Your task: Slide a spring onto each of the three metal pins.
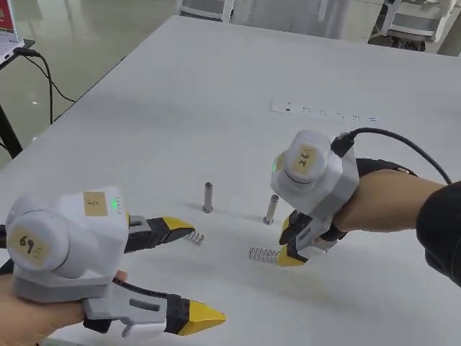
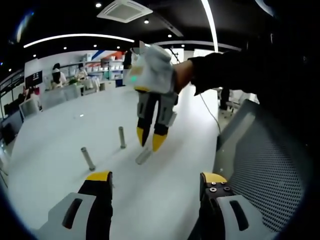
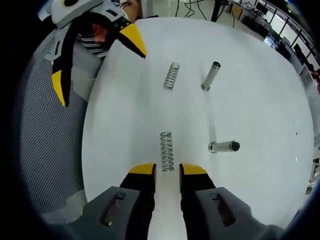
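Centrally, coiled spring [image 3: 166, 151] beside smooth pin [image 3: 224, 146]

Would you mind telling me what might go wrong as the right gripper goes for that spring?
1. The right gripper has its tips at just the near end of the spring, which lies flat on the table; pinching there may flick or roll it away.
2. The upright pin stands close beside that gripper, so a sideways swing might topple it.

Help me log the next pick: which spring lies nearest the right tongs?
The spring straight ahead of the right tongs, its end at their tips; the other spring lies farther off, by the left tongs.
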